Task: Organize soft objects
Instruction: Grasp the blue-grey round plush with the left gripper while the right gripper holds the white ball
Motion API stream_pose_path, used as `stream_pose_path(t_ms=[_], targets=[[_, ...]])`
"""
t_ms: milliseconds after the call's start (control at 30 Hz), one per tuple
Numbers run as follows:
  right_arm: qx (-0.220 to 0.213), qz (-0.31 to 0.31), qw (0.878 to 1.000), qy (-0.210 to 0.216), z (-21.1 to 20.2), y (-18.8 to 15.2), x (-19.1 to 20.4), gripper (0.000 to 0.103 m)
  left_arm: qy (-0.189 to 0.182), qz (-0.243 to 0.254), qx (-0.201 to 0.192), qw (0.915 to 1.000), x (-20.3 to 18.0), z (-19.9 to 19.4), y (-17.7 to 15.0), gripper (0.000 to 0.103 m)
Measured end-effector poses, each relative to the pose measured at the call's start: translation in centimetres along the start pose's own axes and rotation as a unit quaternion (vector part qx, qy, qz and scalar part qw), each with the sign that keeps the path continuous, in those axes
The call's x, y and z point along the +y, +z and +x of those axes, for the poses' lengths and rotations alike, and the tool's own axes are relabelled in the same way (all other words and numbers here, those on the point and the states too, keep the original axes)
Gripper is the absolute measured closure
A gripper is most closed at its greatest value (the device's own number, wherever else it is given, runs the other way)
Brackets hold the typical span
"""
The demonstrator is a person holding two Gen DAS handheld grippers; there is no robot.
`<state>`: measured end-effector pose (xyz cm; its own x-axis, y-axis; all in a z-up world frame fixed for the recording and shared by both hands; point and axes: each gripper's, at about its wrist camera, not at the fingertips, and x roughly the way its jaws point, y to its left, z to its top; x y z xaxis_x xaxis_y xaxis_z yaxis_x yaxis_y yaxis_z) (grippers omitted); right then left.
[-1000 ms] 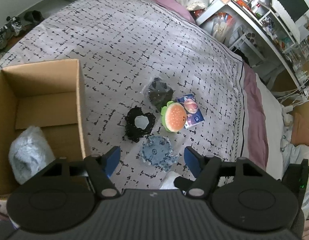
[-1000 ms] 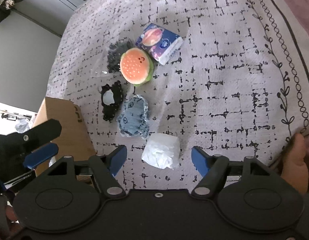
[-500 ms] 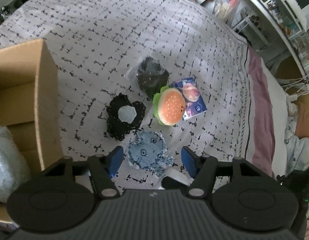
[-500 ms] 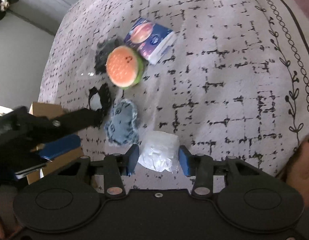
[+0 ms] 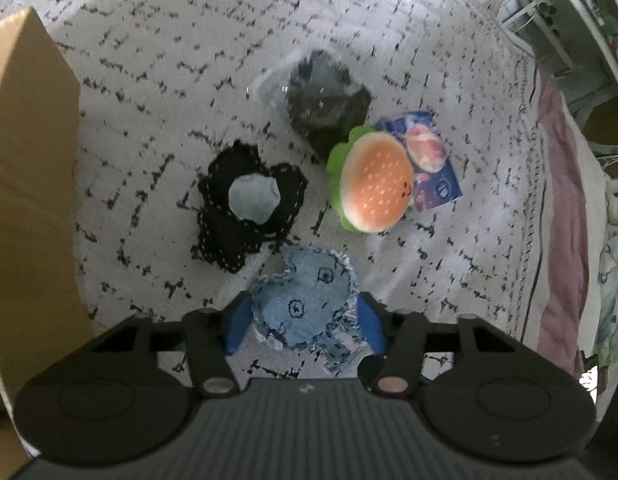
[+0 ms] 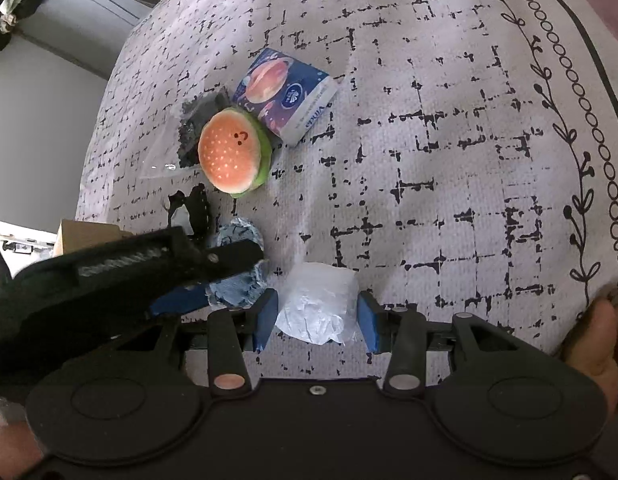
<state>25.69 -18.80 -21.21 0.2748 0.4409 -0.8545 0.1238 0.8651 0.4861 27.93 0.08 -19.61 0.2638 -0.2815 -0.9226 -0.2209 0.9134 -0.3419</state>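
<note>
On the patterned bedspread lie a blue denim soft toy (image 5: pixel 305 304), a black stitched toy with a pale centre (image 5: pixel 249 208), a plush burger (image 5: pixel 373 184), a tissue pack (image 5: pixel 429 164) and a clear bag of dark stuff (image 5: pixel 325 96). My left gripper (image 5: pixel 303 324) is open, its blue fingers either side of the denim toy (image 6: pixel 237 288). My right gripper (image 6: pixel 317 318) is open around a white plastic-wrapped bundle (image 6: pixel 317 304), fingers close to its sides. The burger (image 6: pixel 231 156) and the tissue pack (image 6: pixel 285 96) lie further off.
A cardboard box (image 5: pixel 25 184) stands at the left, its wall close to my left gripper. The left gripper body (image 6: pixel 109 276) crosses the right wrist view. Shelves and clutter (image 5: pixel 569 8) stand beyond the bed's far right edge.
Both grippers have come down and forward. The left now straddles the denim toy; the right's fingers have narrowed around the white bundle. The box has slid left in view.
</note>
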Motion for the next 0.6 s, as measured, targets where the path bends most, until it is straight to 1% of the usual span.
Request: stream_pose_path(t_ms=[67, 133, 200, 267, 433, 467, 500, 600], targets=[[-0.002, -0.011, 1.0, -0.005, 0.1, 0.0, 0.3, 0.06, 0.004, 0.0, -0.005, 1.0, 0.0, 0.1, 0.0, 0.055], [-0.005, -0.024, 1.0, -0.009, 0.1, -0.1, 0.7, 0.06, 0.006, 0.005, -0.007, 0.9999, -0.1, 0.1, 0.0, 0.064], [-0.006, -0.03, 0.999, -0.012, 0.0, -0.1, 1.0, 0.06, 0.002, 0.01, -0.005, 0.9999, -0.3, -0.1, 0.1, 0.069], [-0.007, -0.034, 0.999, -0.014, -0.1, -0.1, 1.2, 0.061, -0.003, 0.013, -0.009, 0.9999, -0.4, -0.5, 0.1, 0.072], [-0.011, -0.041, 0.999, -0.015, -1.0, -0.3, 1.6, 0.061, -0.011, 0.017, -0.026, 0.9995, -0.9, -2.1, -0.3, 0.086], [-0.013, -0.043, 0.999, -0.015, -1.2, -0.3, 1.8, 0.061, -0.012, 0.019, -0.031, 0.9993, -0.9, -2.5, -0.4, 0.087], [-0.015, -0.045, 0.999, -0.014, -1.4, -0.4, 1.9, 0.061, -0.012, 0.023, -0.037, 0.999, -1.0, -2.9, -0.5, 0.09], [-0.021, -0.048, 0.999, -0.014, -2.2, -0.6, 2.2, 0.061, -0.018, 0.029, -0.05, 0.9982, -1.0, -4.0, -1.0, 0.093]])
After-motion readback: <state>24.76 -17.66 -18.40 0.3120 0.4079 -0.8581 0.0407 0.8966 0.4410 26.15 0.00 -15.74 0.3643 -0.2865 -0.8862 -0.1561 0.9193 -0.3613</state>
